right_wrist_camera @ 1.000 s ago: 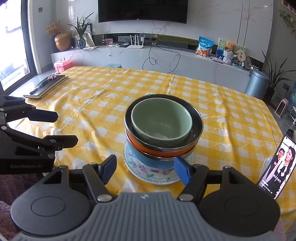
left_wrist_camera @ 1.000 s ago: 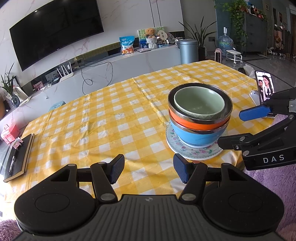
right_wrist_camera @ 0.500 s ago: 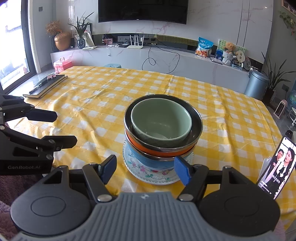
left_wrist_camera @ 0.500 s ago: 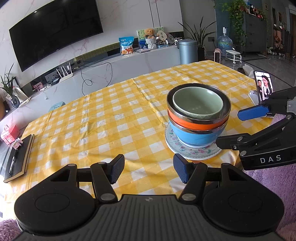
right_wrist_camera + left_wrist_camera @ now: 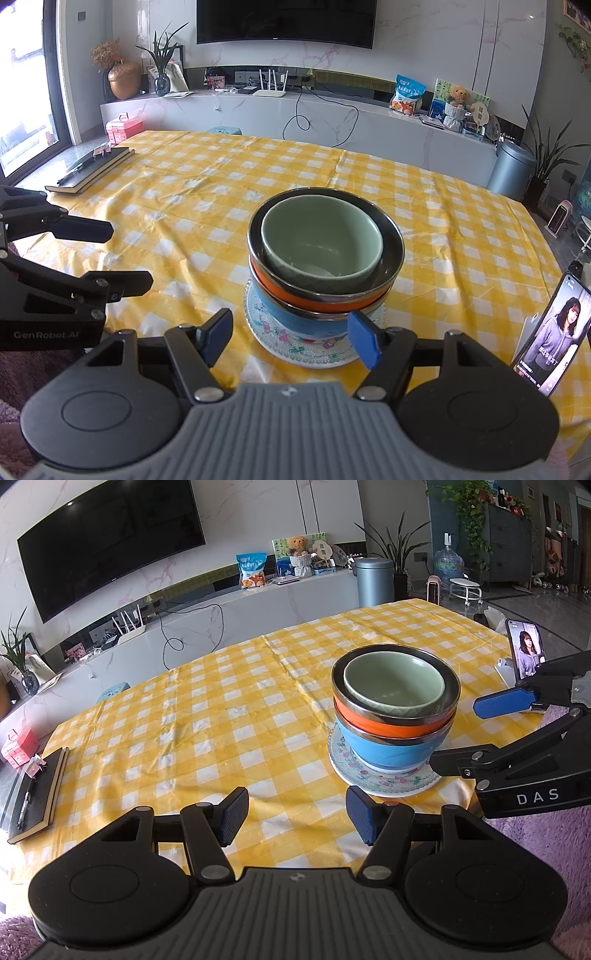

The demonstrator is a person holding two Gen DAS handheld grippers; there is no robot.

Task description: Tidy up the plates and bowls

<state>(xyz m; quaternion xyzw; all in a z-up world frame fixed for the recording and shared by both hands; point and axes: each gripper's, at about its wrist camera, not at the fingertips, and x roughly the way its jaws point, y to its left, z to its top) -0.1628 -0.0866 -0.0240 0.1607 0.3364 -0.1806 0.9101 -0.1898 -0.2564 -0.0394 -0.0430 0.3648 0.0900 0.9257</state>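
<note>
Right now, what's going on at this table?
A person holds a two-finger gripper in each hand over a yellow checked tablecloth. The dishes are already stacked: a green bowl sits inside an orange bowl, that sits in a blue bowl, all on a flowered plate. The left gripper and right gripper are both open and empty, near the stack without touching it. A phone stands propped beside the stack.
</note>
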